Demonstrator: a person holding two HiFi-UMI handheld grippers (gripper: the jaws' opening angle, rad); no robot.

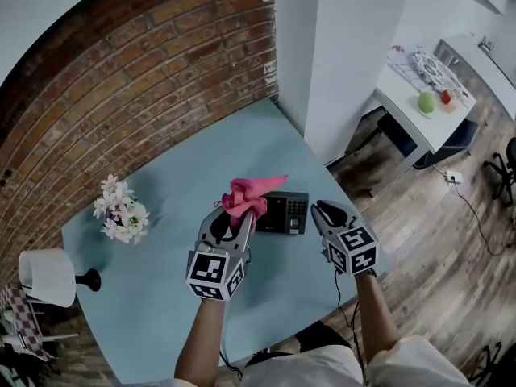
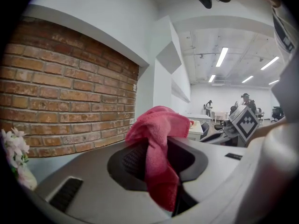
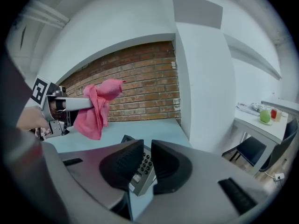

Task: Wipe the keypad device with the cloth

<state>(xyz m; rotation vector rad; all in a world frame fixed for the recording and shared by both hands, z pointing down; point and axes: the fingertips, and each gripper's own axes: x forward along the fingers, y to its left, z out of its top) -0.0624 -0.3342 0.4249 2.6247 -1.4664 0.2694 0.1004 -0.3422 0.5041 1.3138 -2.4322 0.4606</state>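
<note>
Pink cloth stands bunched at the tip of the left hand-held gripper in the head view, up off the blue desk. The keypad device lies just beyond it, not far from the desk's right edge, with the right hand-held gripper at its right end. Flowers and a lamp sit well apart to the left. I'd judge strokes toward that side have open room, while a hard push rightward could slide the device toward the edge.

From the left gripper view, the jaws are clamped on the cloth, with a loose fold hanging down between them. That fold looks like the part to lay flat on the keys.

From the right gripper view, the jaws stand only a narrow slit apart, with the device's keys showing in the slit. Whether they nip it or merely stand over it I cannot tell. Steadying it there should keep the wipe light and the device in place.
</note>
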